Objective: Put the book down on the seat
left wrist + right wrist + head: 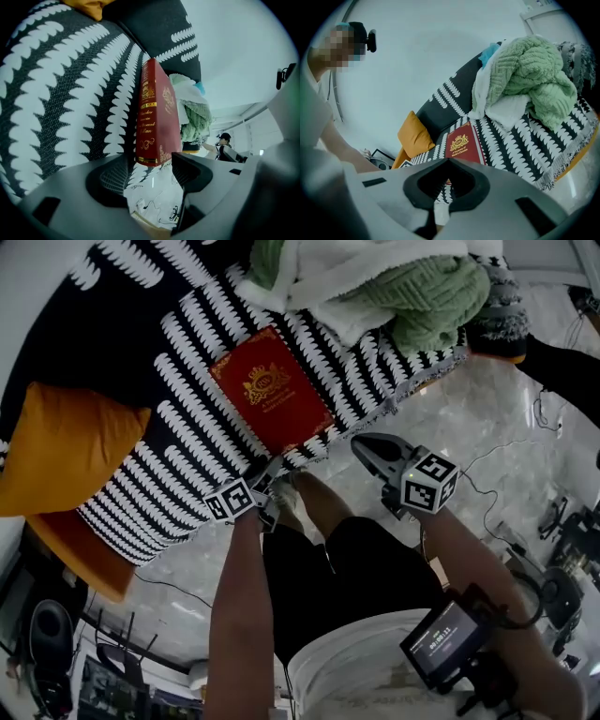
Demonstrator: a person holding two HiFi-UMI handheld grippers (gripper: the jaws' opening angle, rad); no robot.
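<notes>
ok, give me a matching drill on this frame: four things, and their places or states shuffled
Things:
1. red book
2. orange cushion
3. green blanket
4. left gripper

Places or states:
A. heaped at the right end in the head view
B. jaws apart, holding nothing
C. flat on the patterned seat, cover up
D. at the left end in the head view

Pairs: 1-C, 2-D, 3-A, 4-B
</notes>
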